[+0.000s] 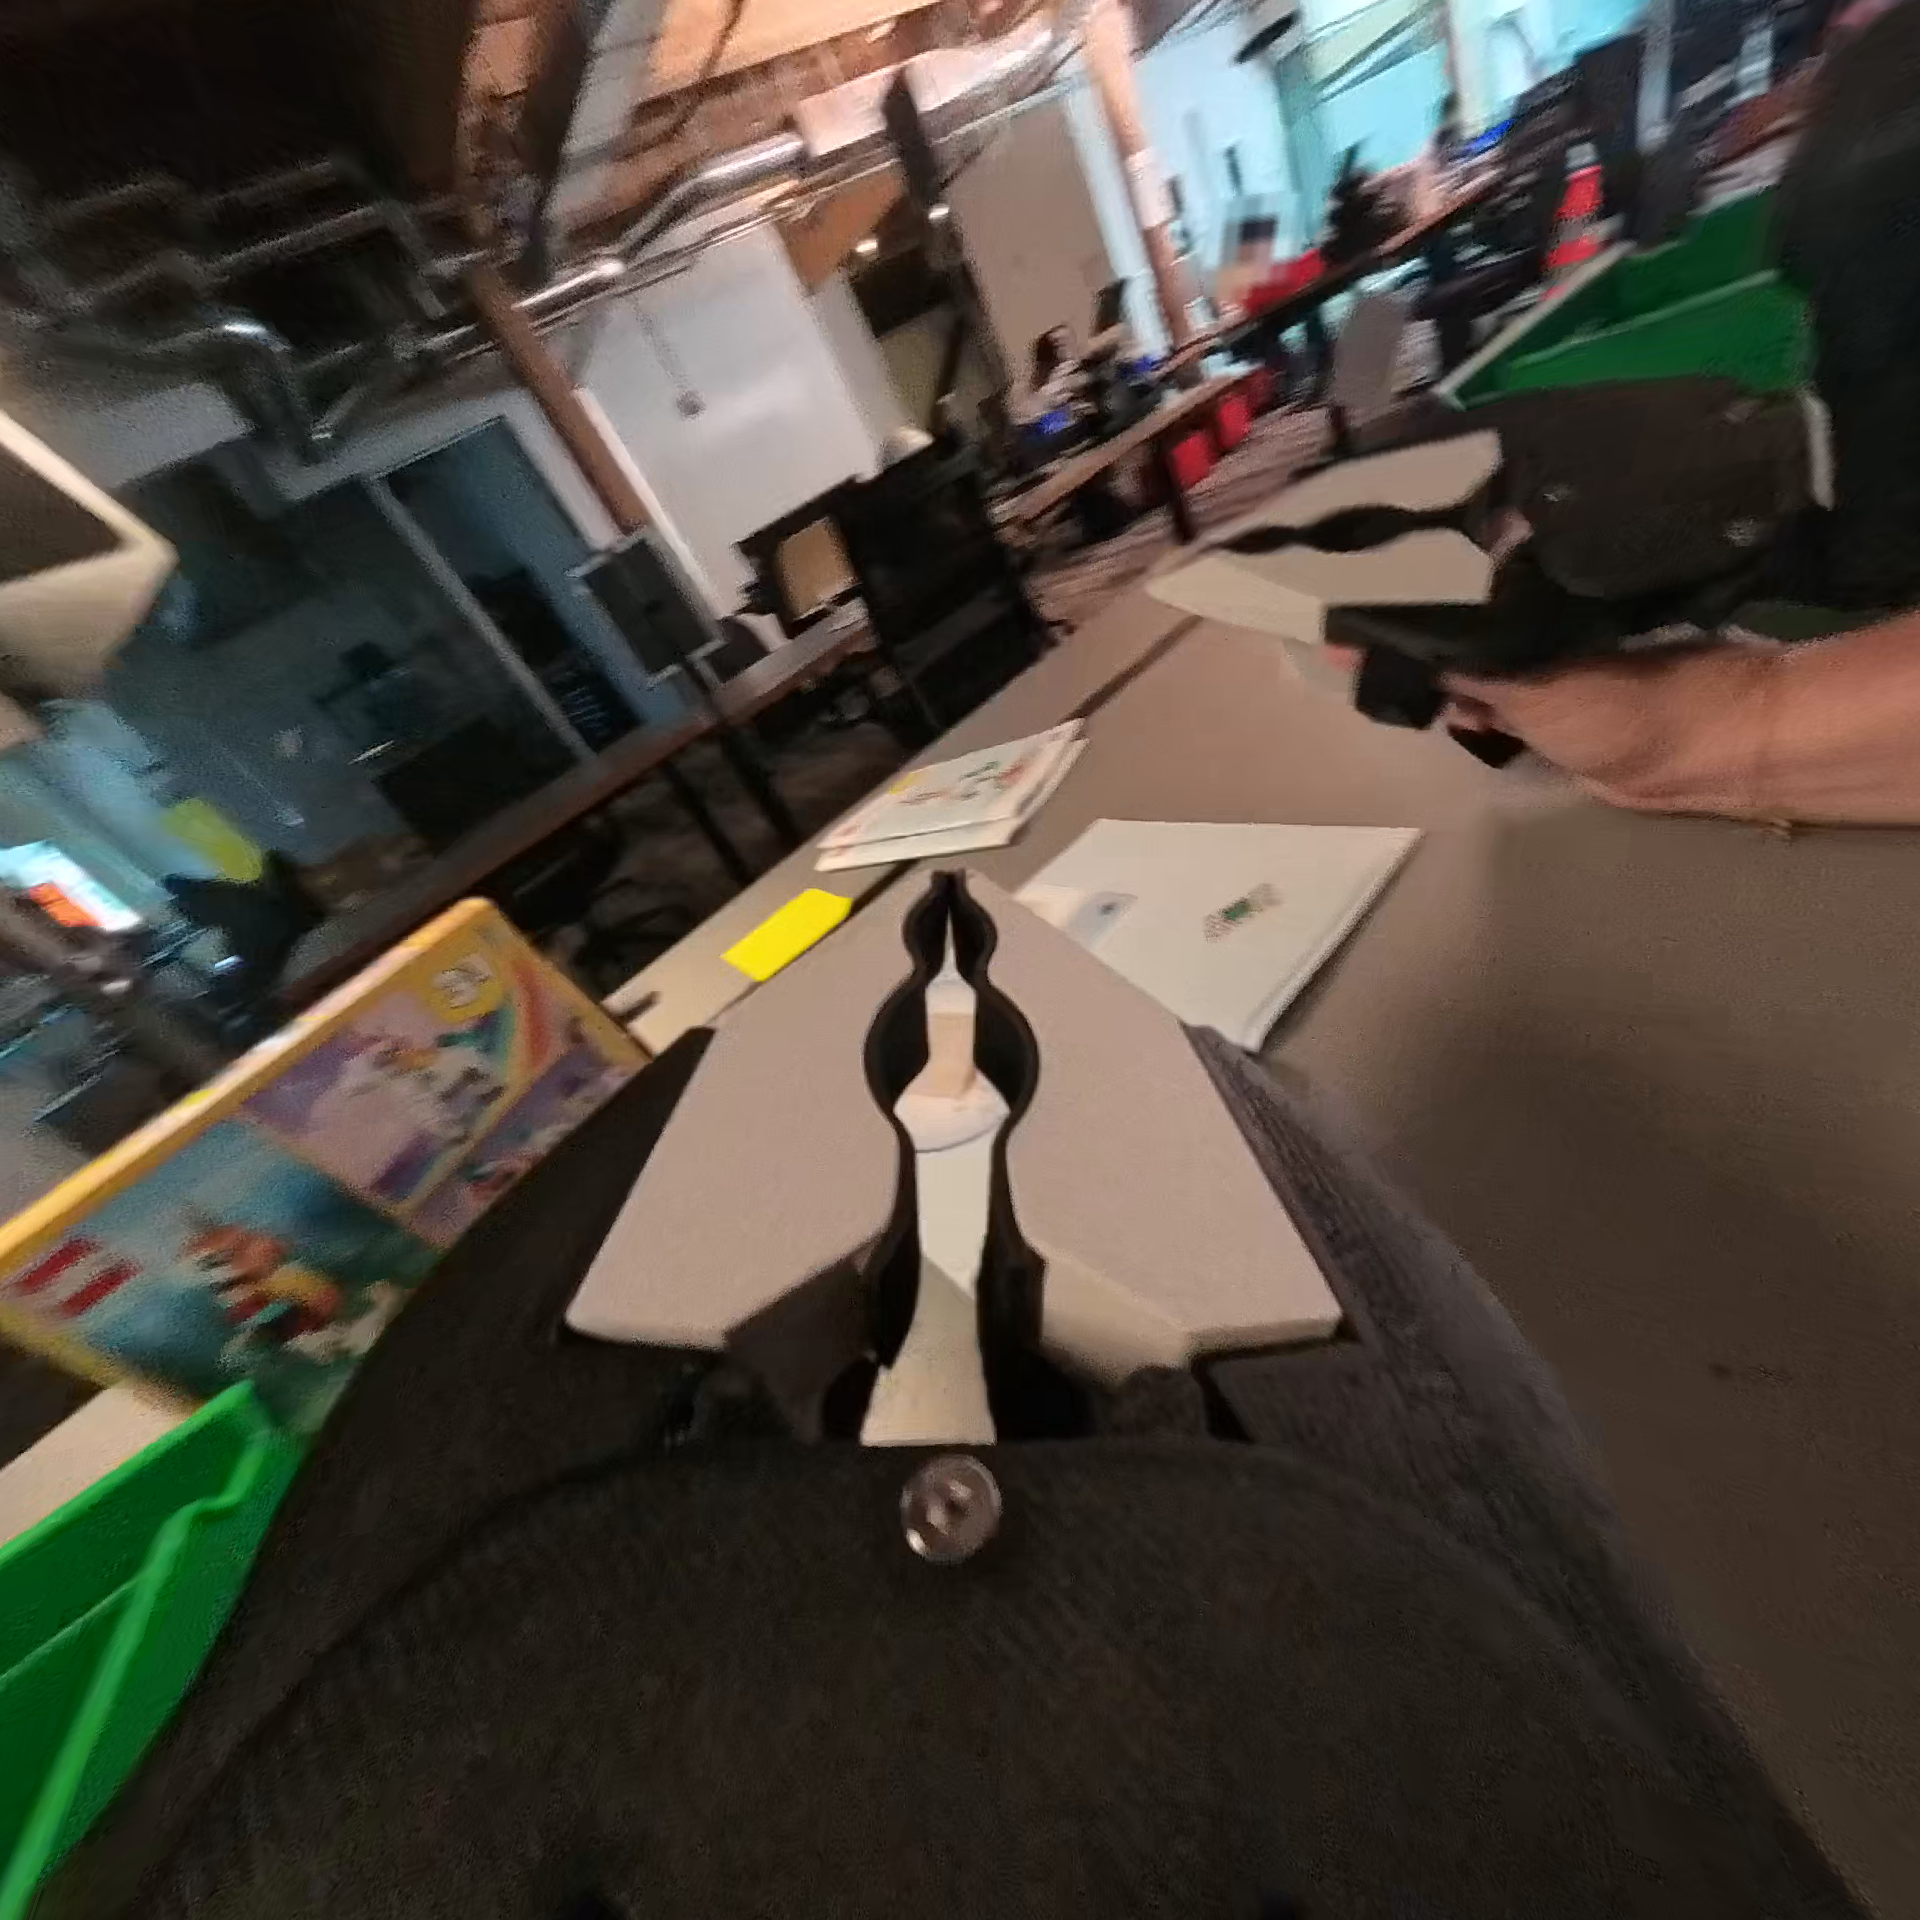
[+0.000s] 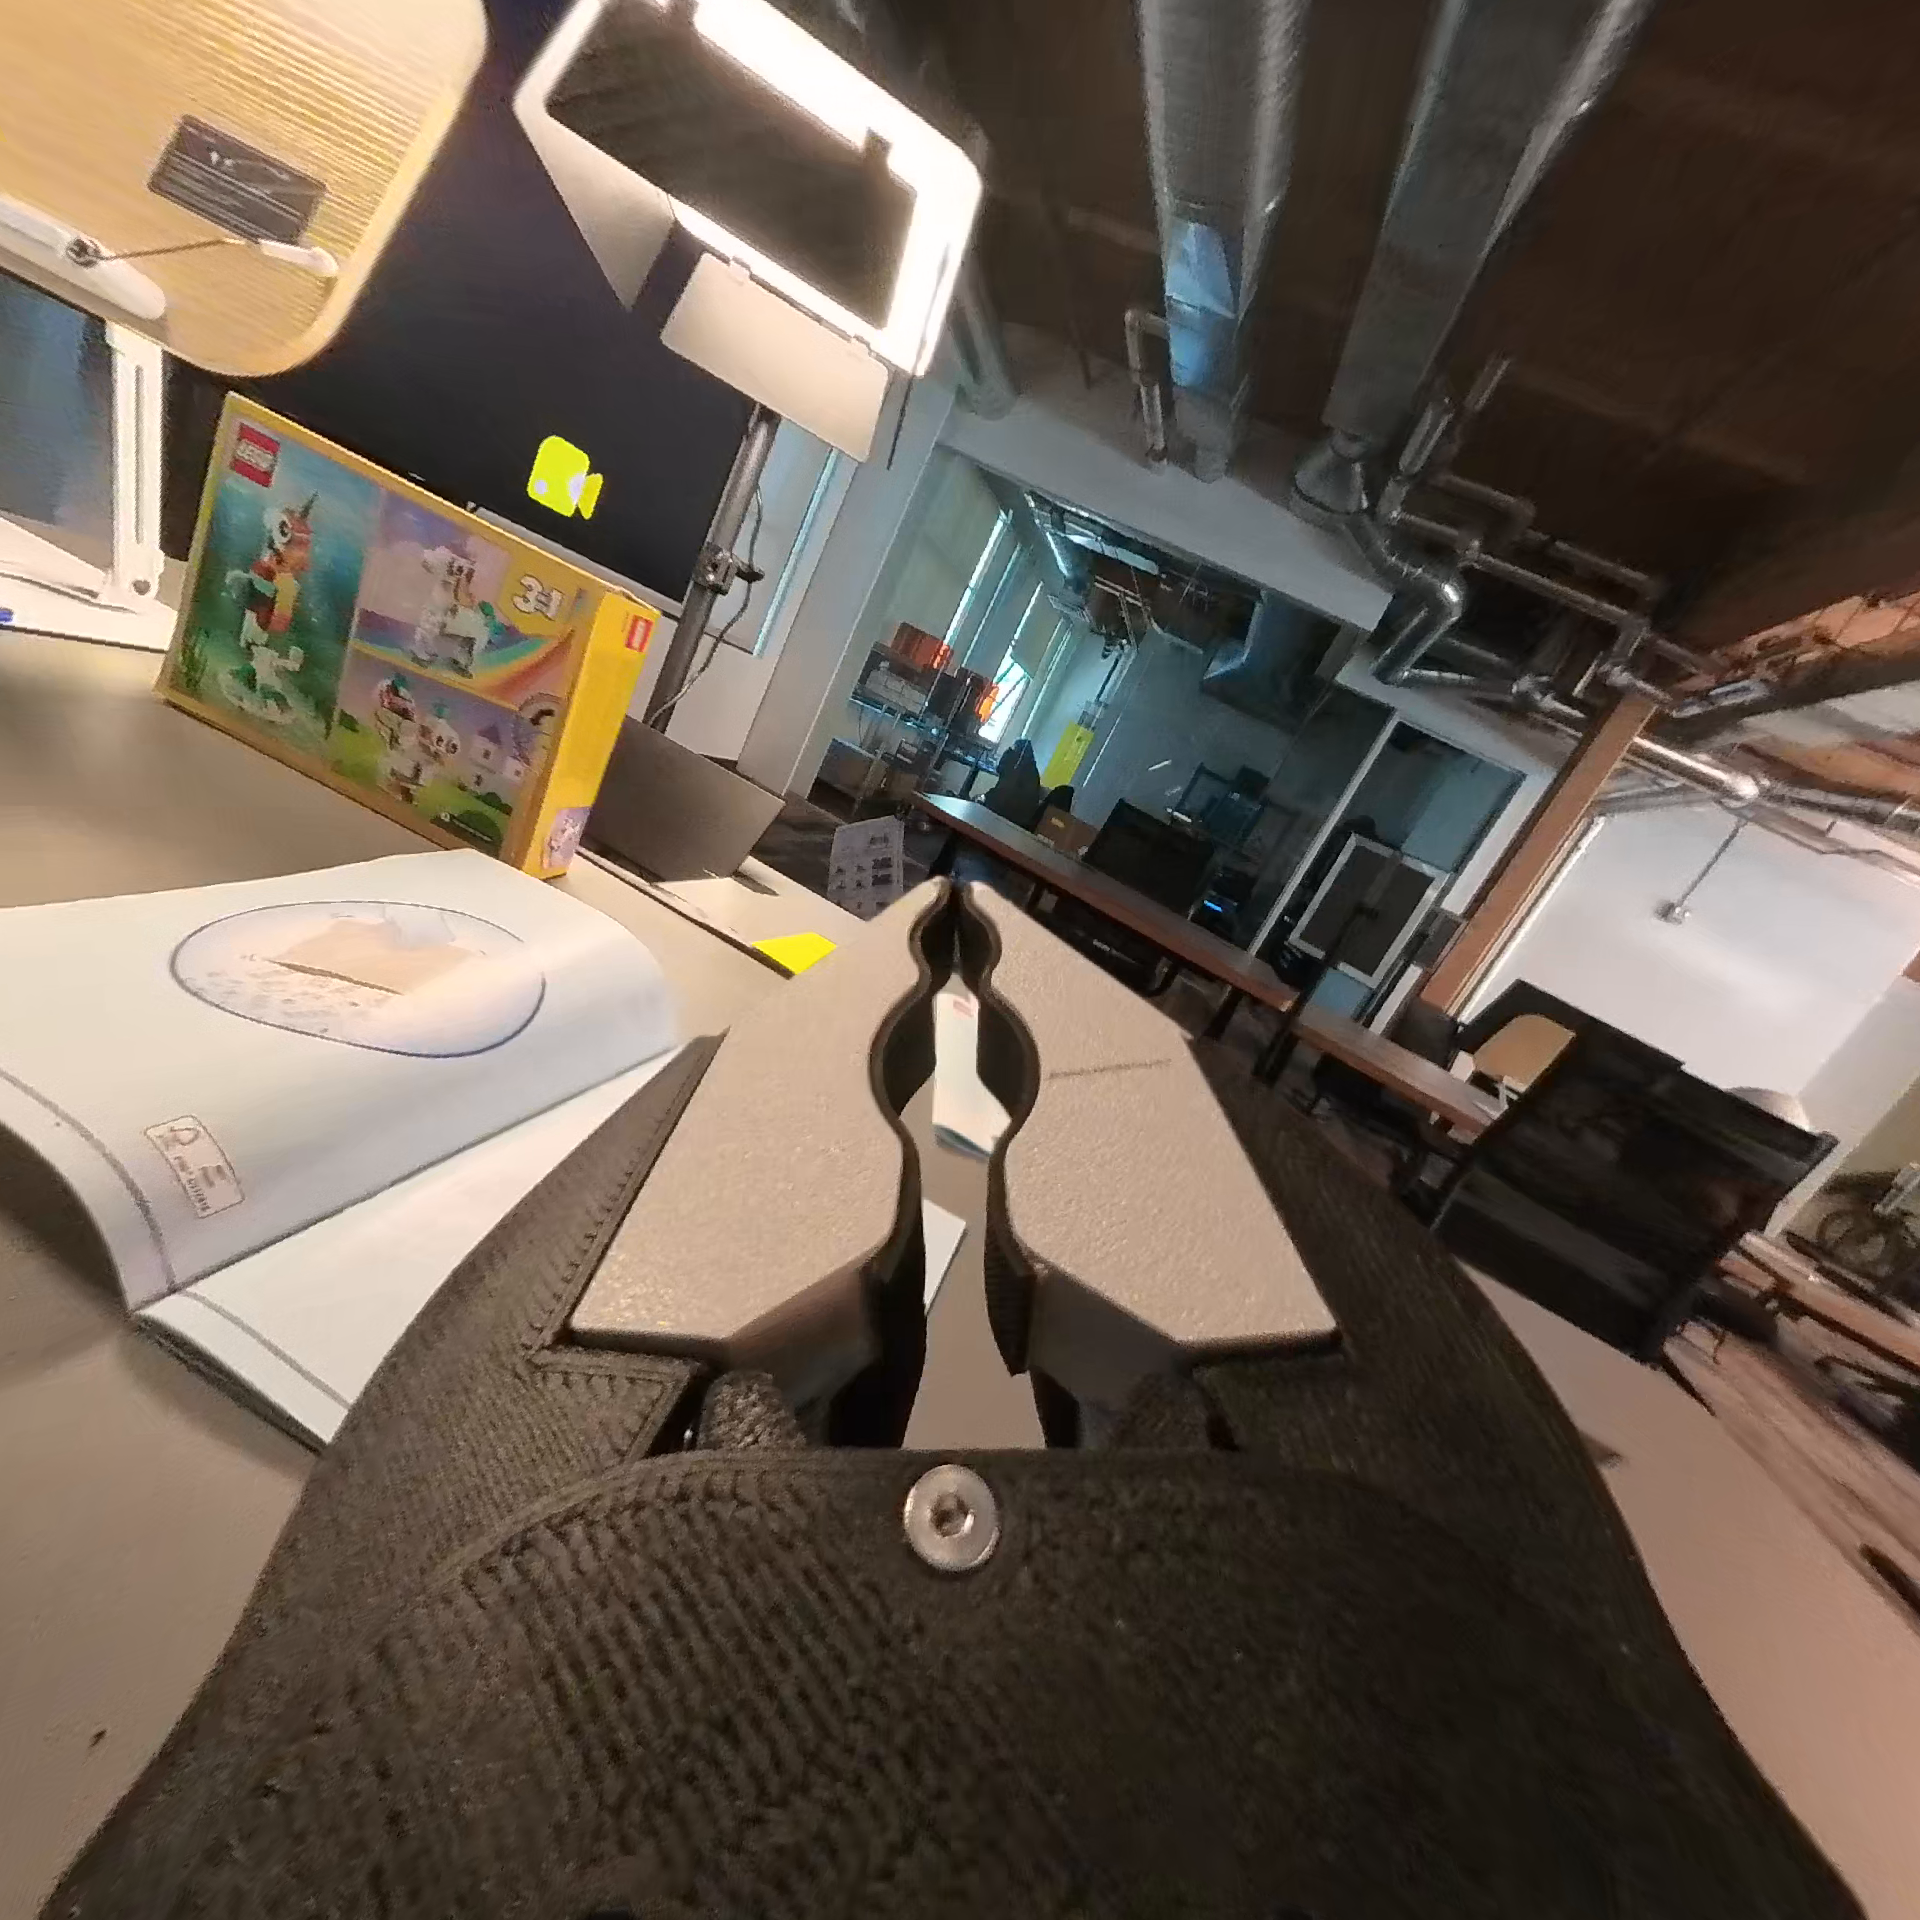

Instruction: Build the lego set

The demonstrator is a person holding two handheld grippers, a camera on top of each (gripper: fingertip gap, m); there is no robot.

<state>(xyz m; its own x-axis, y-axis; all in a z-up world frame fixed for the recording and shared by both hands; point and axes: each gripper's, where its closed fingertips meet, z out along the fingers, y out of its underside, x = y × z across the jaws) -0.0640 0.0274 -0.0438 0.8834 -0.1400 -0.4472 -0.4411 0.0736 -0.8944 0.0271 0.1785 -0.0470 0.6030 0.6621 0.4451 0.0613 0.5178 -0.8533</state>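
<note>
Both my left tongs (image 1: 948,914) and right tongs (image 2: 956,902) are pressed together, holding nothing. The lego box (image 2: 405,644) sits unopened at the desk (image 2: 114,790) edge, so I reckon a clumsy nudge could shove it off.

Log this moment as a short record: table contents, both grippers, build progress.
surface: grey table
box: yellow set box, standing at the table's far edge
booklet: open instruction booklet, lying flat
other papers: smaller leaflets; yellow note
bin: green bin, beside the box
left gripper: jaws closed, holding nothing
right gripper: jaws closed, holding nothing
progress: no bricks in view
</note>
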